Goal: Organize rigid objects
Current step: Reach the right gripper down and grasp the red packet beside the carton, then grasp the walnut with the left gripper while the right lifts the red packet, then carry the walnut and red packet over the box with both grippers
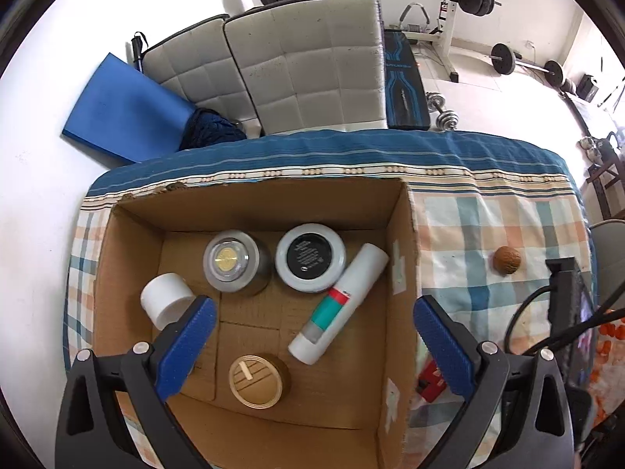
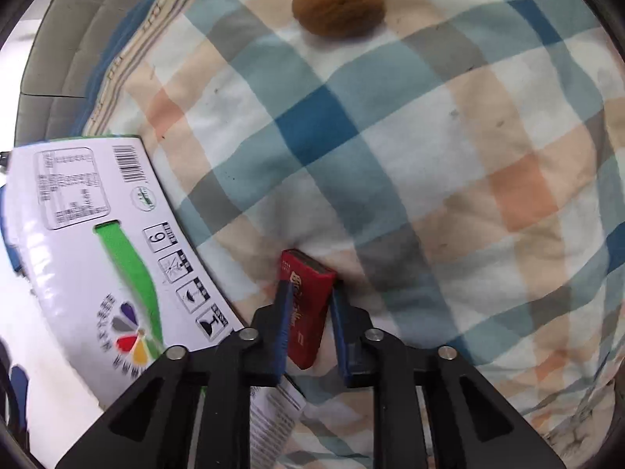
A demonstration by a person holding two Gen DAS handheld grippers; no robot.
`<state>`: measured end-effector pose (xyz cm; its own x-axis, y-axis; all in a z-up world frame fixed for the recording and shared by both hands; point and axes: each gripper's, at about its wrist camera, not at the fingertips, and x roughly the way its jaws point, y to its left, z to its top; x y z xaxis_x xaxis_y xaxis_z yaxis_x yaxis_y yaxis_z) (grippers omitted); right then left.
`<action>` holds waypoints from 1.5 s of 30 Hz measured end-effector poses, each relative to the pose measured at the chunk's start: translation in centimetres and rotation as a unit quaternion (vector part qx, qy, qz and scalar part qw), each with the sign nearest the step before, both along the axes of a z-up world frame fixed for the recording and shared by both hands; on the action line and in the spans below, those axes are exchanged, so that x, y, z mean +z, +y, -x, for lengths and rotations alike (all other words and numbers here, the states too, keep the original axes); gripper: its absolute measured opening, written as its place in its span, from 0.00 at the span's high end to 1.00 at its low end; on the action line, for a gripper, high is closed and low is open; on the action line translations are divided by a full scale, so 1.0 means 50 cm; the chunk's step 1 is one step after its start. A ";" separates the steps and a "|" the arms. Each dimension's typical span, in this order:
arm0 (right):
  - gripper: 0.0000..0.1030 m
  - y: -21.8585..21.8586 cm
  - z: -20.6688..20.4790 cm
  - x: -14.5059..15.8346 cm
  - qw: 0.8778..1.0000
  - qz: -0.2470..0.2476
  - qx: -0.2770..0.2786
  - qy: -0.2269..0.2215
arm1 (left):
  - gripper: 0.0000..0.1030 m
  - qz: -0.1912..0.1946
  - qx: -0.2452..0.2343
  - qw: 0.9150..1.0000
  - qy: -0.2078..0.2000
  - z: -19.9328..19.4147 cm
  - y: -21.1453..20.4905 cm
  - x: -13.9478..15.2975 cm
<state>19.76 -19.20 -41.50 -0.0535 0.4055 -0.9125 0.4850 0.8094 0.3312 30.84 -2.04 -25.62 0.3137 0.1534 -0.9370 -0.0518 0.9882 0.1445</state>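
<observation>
An open cardboard box [image 1: 402,234] stands on the checked cloth. Inside it are a white cap [image 1: 168,301], a grey jar with a gold top [image 1: 232,262], a white jar with a black top [image 1: 310,260], a white tube with teal and red bands [image 1: 338,305] and a gold round tin [image 1: 256,379]. My left gripper [image 1: 312,301] hangs open over the box, holding nothing. Just right of the box, my right gripper [image 2: 310,287] is shut on a small red box [image 2: 306,305], which lies on the cloth. A brown walnut-like ball [image 2: 339,8] lies farther away.
The cardboard box's printed white side [image 2: 97,254] stands close to the left of the right gripper. Black cables and a dark device [image 1: 562,293] lie at the table's right edge. Beyond the table are grey cushions [image 1: 304,66], a blue mat [image 1: 121,113] and weights.
</observation>
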 end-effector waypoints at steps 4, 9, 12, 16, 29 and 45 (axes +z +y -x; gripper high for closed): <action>0.86 -0.062 0.028 0.023 0.999 0.007 0.023 -0.023 | 0.00 0.022 -0.019 1.000 0.005 -0.004 -0.040 -0.002; 0.87 -0.171 0.033 0.048 0.998 0.039 0.043 -0.036 | 0.00 0.083 -0.051 0.995 0.030 -0.035 -0.119 -0.026; 0.87 -0.246 0.010 0.044 0.996 0.059 0.046 -0.045 | 0.00 0.130 -0.063 0.987 0.068 -0.075 -0.175 -0.068; 0.82 -0.292 -0.033 0.039 0.997 0.051 0.030 -0.051 | 0.00 0.142 -0.073 0.981 0.110 -0.126 -0.242 -0.142; 0.47 -0.459 -0.134 0.018 0.999 0.008 -0.017 -0.049 | 0.55 0.112 -0.130 0.970 0.171 -0.179 -0.387 -0.272; 0.46 -0.419 -0.098 -0.007 0.998 0.047 0.026 -0.022 | 0.62 0.126 -0.106 0.973 0.162 -0.082 -0.304 -0.248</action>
<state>24.68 -40.14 -41.83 -0.0309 0.3156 -0.9484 0.4277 0.8618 0.2729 34.97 -17.23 -38.02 -0.0057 -0.1297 -0.9915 0.1650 0.9778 -0.1288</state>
